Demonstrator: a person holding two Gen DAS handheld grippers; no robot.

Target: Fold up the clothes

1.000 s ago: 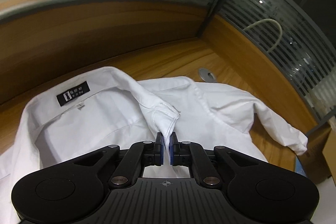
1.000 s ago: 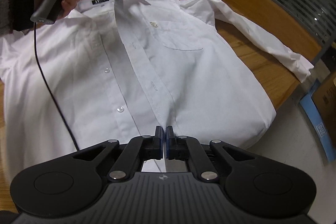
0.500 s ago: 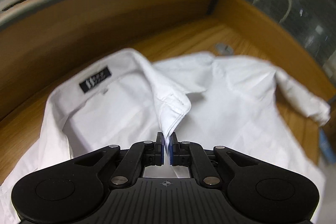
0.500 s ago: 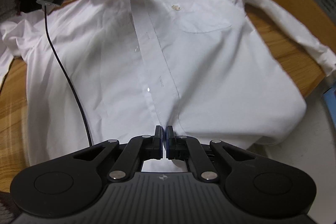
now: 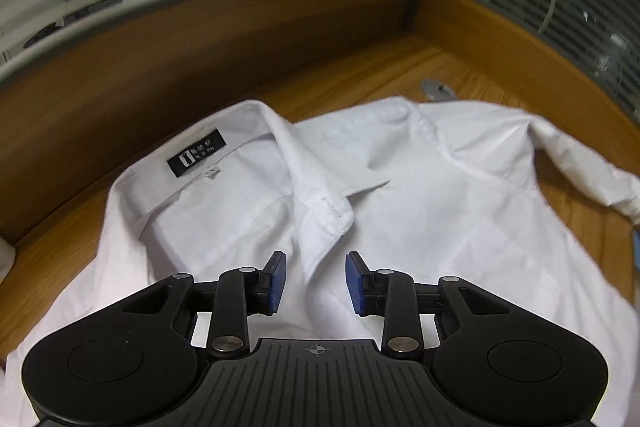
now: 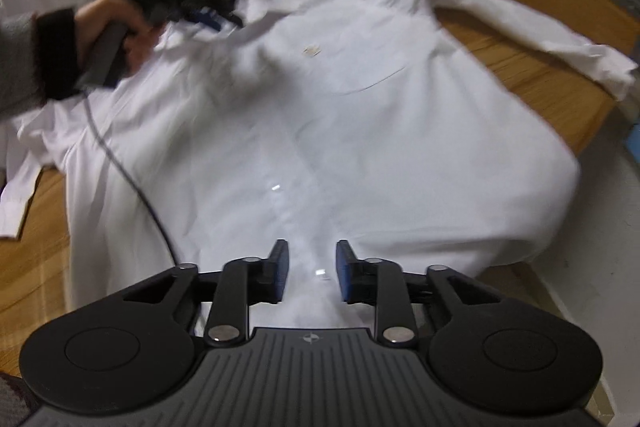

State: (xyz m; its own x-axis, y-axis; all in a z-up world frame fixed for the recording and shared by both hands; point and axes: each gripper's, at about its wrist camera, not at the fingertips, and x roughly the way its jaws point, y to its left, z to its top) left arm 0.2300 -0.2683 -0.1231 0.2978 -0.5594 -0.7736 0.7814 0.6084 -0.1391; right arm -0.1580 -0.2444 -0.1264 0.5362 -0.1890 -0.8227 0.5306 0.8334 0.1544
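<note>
Over the counter (image 5: 472,75) both our tools are opening, pads clear of the shirt (image 6: 360,131): left tool (image 5: 315,281) alone sees the collar label (image 5: 198,158), right tool (image 6: 308,277) the hem.

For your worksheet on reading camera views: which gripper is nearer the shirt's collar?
Left. The left gripper, jaws opening, hangs just before the collar; the right gripper, also opening, is at the hem.

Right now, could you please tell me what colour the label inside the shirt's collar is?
Black with white print, on the collar label of the white shirt; the left wrist view shows it best.
</note>
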